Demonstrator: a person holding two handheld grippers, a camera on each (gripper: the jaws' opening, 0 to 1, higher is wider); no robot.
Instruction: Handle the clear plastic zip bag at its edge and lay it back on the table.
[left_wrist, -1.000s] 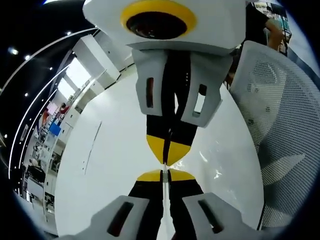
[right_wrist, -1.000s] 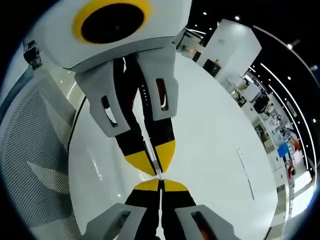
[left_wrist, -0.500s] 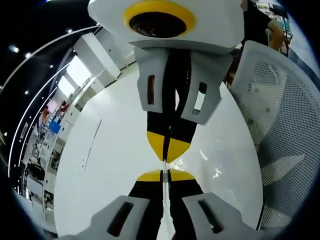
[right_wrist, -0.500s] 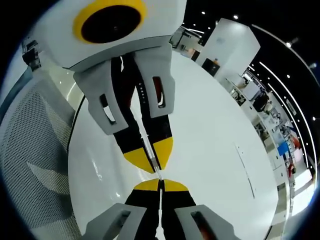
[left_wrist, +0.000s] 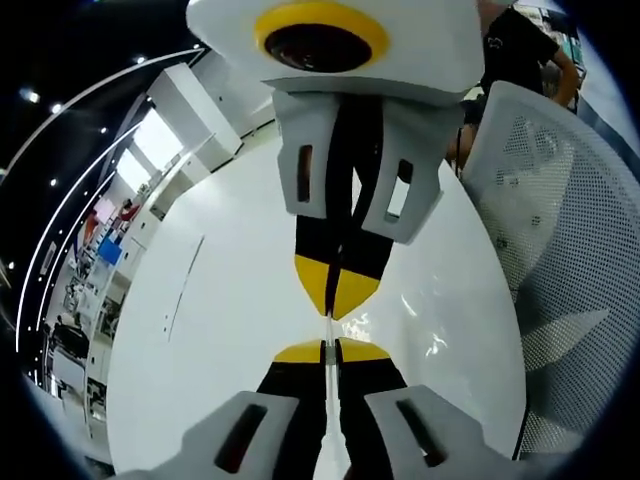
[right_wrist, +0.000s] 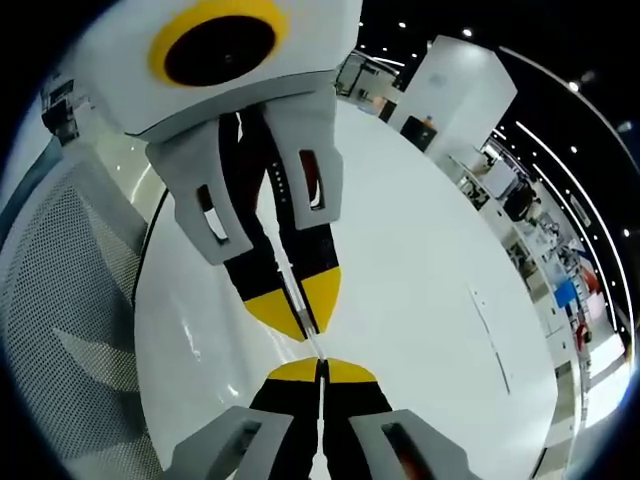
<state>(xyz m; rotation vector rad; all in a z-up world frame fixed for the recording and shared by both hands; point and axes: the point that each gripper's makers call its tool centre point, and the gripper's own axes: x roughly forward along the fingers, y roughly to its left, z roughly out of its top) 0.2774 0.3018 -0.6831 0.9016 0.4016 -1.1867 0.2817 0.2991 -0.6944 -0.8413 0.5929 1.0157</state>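
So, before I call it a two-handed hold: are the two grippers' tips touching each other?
Apart. The left gripper view shows a small gap between left gripper and right gripper, bridged by the bag edge.

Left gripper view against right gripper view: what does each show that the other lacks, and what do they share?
Left gripper view: a person in a dark top and bright windows. Right gripper view: a white pillar. Shared: the white table, the mesh chair, and the left gripper and right gripper shut tip to tip on the clear bag.
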